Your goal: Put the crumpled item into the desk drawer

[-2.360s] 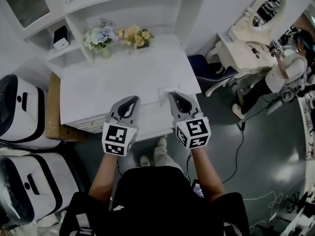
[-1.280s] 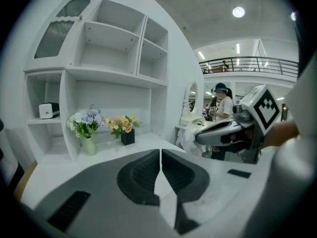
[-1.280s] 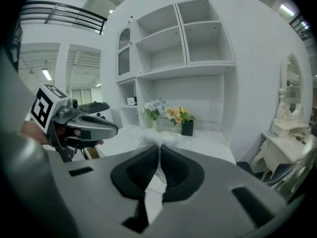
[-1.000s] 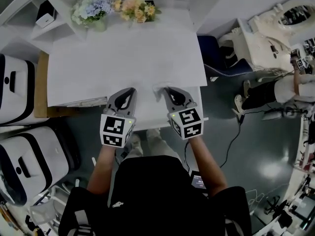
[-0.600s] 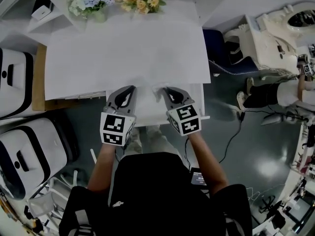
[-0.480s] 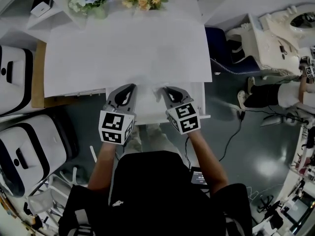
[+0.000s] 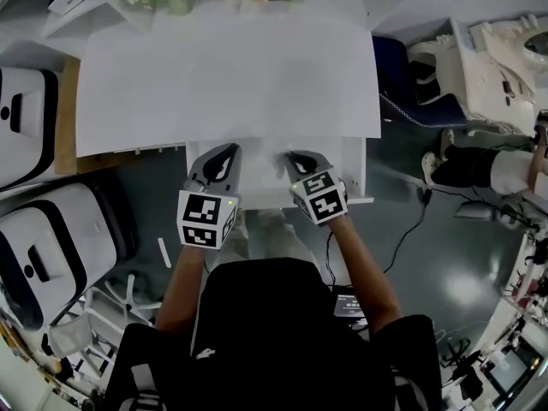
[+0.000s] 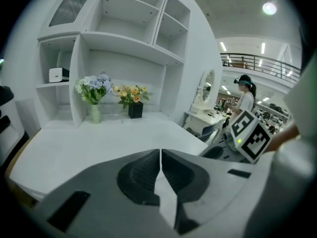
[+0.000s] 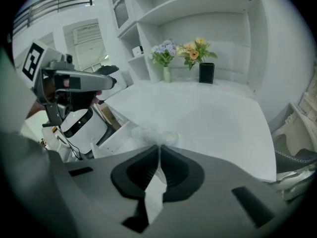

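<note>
My right gripper [image 9: 159, 148] has its fingers clamped on the crumpled item [image 9: 154, 134], which has come back off the desk [image 7: 223, 75] and now hangs at their tips over the open drawer [image 7: 353, 168] (ready to drop, I judge). My left gripper [image 8: 161, 155] keeps its fingers together, empty.

The right gripper [image 7: 291, 157] has carried the crumpled item [image 9: 154, 133] back over the drawer [image 7: 355, 168].
</note>
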